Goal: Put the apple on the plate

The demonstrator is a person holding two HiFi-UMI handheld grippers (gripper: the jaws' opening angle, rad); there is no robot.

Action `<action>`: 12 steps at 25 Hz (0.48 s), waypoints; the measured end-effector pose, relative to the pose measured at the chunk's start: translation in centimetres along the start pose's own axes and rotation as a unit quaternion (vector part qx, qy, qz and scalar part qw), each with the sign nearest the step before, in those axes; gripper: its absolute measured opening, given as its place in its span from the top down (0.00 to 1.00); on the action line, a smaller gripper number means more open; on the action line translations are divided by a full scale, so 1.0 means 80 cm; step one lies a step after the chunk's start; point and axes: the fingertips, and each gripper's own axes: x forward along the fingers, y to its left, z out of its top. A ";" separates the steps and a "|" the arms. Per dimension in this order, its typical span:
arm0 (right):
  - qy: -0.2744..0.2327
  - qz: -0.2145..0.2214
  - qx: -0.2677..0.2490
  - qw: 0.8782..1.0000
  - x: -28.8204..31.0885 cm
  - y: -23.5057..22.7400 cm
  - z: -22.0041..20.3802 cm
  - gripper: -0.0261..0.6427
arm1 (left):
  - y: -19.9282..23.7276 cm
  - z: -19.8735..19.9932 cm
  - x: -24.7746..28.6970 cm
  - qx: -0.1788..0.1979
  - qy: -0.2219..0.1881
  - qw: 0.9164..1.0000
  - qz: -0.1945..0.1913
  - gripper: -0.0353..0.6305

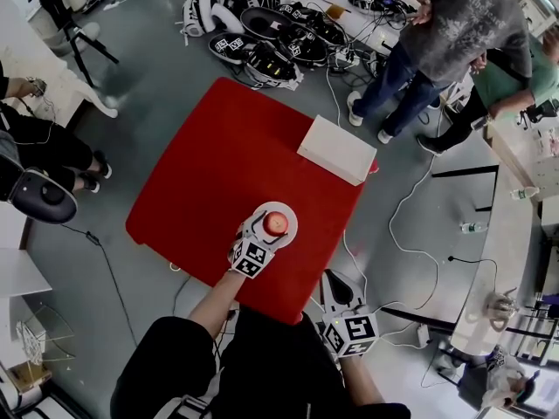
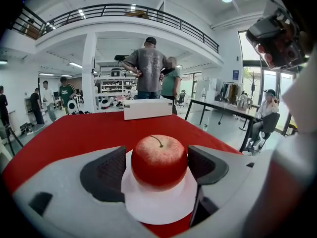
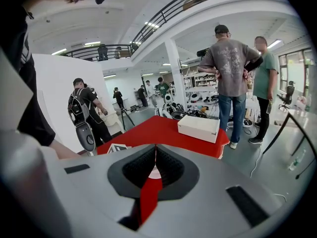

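A red apple (image 1: 276,223) sits upright on a small white plate (image 1: 291,235) near the front edge of the red table (image 1: 227,164). My left gripper (image 1: 269,231) reaches in from the lower left, open, one jaw on either side of the apple. In the left gripper view the apple (image 2: 158,161) fills the space between the dark pads (image 2: 106,175), a thin gap shows at the left pad, and the plate (image 2: 158,209) lies beneath. My right gripper (image 1: 333,278) hovers off the table's front right corner. It is shut (image 3: 155,155) with nothing in it.
A white box (image 1: 336,149) lies at the table's far right edge. Behind it stand two people (image 1: 454,42). Helmets and gear (image 1: 262,33) are piled on the floor beyond the table, cables (image 1: 410,208) trail at right, and a seated person (image 1: 35,147) is at left.
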 end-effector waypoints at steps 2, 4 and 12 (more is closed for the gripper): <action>0.001 -0.001 0.001 1.000 -0.003 0.000 -0.002 0.94 | 0.000 0.001 -0.002 -0.005 -0.003 1.000 0.001 0.37; 0.002 -0.002 0.002 1.000 -0.003 0.002 -0.002 0.94 | 0.002 0.005 -0.004 -0.010 -0.007 1.000 0.002 0.35; -0.004 0.006 0.002 1.000 0.002 0.014 -0.001 0.94 | 0.006 0.029 -0.024 -0.008 -0.031 0.999 0.006 0.34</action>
